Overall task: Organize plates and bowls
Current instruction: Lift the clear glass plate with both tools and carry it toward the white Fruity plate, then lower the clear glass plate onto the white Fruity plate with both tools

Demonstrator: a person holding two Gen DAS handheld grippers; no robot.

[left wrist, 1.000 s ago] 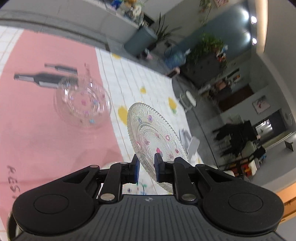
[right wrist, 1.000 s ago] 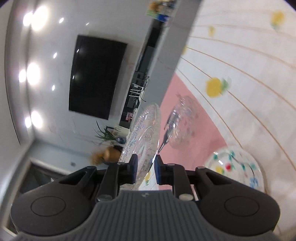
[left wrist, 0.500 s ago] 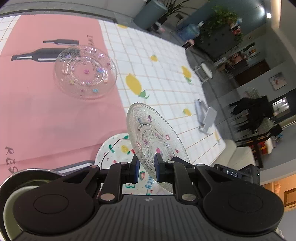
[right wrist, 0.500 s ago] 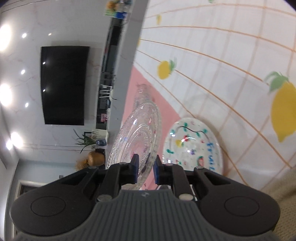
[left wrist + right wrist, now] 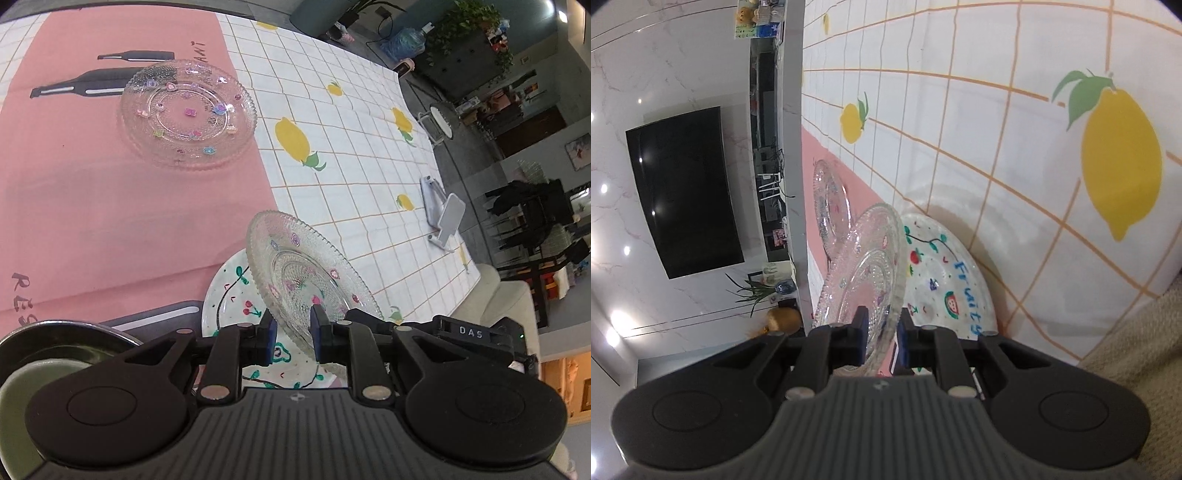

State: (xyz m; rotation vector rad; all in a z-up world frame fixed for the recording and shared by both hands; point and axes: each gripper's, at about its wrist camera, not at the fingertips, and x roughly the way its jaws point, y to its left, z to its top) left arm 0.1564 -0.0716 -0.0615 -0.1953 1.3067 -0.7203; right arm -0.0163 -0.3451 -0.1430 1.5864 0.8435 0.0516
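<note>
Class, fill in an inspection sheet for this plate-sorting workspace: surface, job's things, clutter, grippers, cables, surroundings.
Surface: cloth, part pink, part white checks with lemons.
Job's things: glass plate held tilted over the fruit plate; second glass plate flat on the pink part; metal bowl at the near edge.
Clutter: phone stand on the cloth.
Grippers: right gripper shut on the glass plate's rim; left gripper has that plate between its jaws, which have just been opening; contact unclear.
Cables: nothing seen on the cloth.
Surroundings: TV, plants, dark chairs.
</note>
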